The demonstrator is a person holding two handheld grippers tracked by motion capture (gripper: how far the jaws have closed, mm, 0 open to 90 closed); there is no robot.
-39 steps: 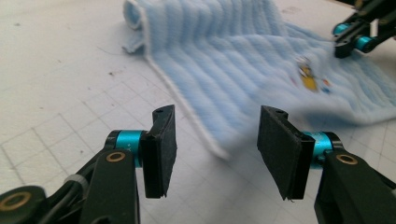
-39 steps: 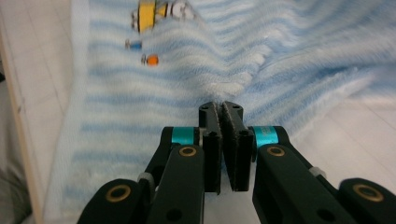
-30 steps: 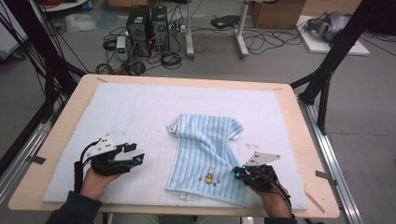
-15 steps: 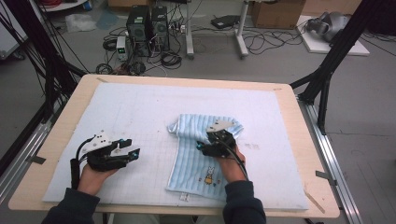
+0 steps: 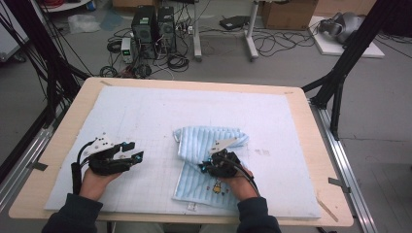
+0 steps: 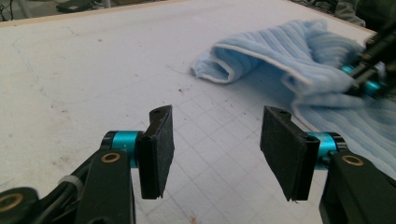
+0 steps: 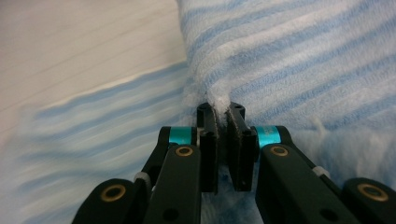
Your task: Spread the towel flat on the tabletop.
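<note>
Blue-and-white striped towel (image 5: 206, 167) lies on the white gridded mat (image 5: 145, 121) that covers the wooden surface (image 5: 325, 145), a little right of the middle and toward the near edge. Its far part is folded over into a thick roll; the near part lies flat, with a small cartoon patch close to the near hem.

Right gripper (image 5: 210, 167) sits on the towel, jaws nearly together and pinched on a fold of the cloth. In the right gripper view the fold (image 7: 219, 100) bunches up between the pads; the jaws have just been closing onto it, cloth between them. Right hand (image 5: 238, 182) rests over the towel's near right part.

Left gripper (image 5: 133, 151) rests on the mat to the left of the towel, apart from it, jaws moderately wide with nothing between them. In the left gripper view the pads (image 6: 156, 151) frame bare mat, and the rolled edge of the towel (image 6: 224, 65) lies ahead and to the right.

Open room: broad bare mat beyond the towel up to the far edge, more to its right, and a bare strip between the left gripper and the towel's left edge. The towel's near hem lies close to the mat's near edge.
</note>
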